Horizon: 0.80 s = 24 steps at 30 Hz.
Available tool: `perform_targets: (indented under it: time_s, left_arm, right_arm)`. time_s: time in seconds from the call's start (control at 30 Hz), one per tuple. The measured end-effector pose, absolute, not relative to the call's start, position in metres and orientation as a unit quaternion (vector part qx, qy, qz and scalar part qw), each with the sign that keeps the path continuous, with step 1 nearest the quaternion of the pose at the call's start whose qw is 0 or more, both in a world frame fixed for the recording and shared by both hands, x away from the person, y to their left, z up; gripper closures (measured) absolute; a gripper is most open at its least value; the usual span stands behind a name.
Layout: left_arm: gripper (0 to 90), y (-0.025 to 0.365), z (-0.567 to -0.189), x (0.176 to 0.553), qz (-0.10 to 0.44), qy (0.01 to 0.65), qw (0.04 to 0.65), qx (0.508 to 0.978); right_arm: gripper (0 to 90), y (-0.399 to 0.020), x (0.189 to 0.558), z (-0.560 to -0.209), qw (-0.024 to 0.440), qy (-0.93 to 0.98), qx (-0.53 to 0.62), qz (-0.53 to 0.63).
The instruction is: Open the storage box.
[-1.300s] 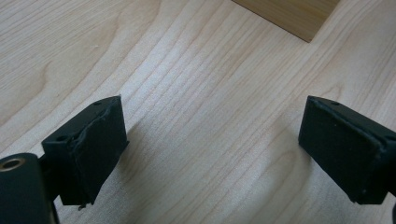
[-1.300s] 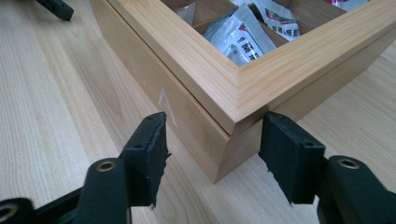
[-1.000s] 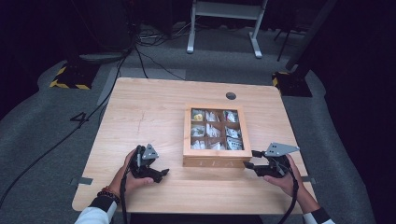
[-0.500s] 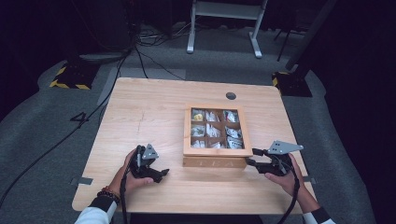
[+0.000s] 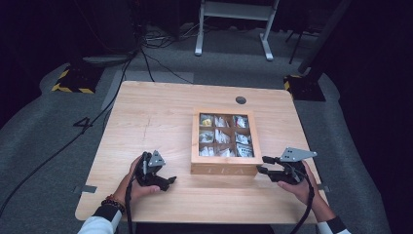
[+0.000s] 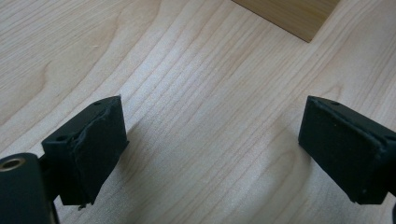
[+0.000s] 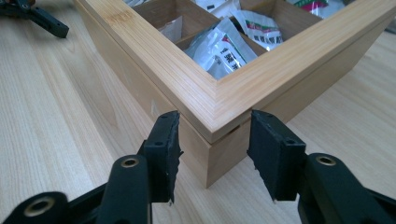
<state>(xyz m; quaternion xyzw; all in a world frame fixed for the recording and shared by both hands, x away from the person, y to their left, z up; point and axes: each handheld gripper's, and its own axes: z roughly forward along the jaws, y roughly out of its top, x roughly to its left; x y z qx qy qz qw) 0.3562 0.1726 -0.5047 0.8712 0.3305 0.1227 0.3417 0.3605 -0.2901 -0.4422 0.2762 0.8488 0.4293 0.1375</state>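
We judge this the approach to gripping the wooden box (image 7: 205, 100): our right gripper (image 7: 212, 149), jaws parted and empty, straddles its near corner and needs only to close, while our left gripper (image 6: 212, 154) rests wide open and empty on the surface (image 6: 196, 93).

The packets (image 5: 225, 137) in the box (image 5: 223, 169) are too small in the high view to read or tell apart. In the right gripper view the box (image 7: 224, 93) runs off the top and right edges, so just its near corner and a few compartments show; the print on the packets (image 7: 224, 53) there is cut off and unreadable. The letters on the box front are too faint to make out from above. In the left gripper view a corner of the box (image 6: 294, 16) is cut by the top edge. The person's forearms leave the high view at its bottom edge. The room behind the table (image 5: 160, 112) is too dark to make out.
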Motion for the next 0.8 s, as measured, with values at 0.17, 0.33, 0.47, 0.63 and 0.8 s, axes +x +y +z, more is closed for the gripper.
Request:
perform_targets:
  time_s: [0.17,0.33,0.47,0.63,0.8]
  left_arm:
    - [8.0,0.173,-0.505,0.356,0.123,0.331,0.342,0.871]
    - [7.9,0.172,-0.505,0.356,0.122,0.332,0.342,0.87]
    - [11.4,0.171,-0.503,0.357,0.121,0.329,0.337,0.874]
    - [16.7,0.168,-0.495,0.361,0.119,0.333,0.349,0.868]
    - [18.1,0.155,-0.475,0.366,0.158,0.305,0.372,0.863]
  right_arm:
    - [52.4,-0.287,0.364,-0.449,0.128,0.856,0.283,0.413]
    - [57.3,-0.288,0.366,-0.448,0.125,0.85,0.286,0.425]
    - [55.9,-0.285,0.366,-0.445,0.131,0.847,0.289,0.426]
    - [56.0,-0.286,0.367,-0.438,0.136,0.836,0.292,0.444]
    - [55.3,-0.285,0.368,-0.433,0.14,0.833,0.294,0.447]
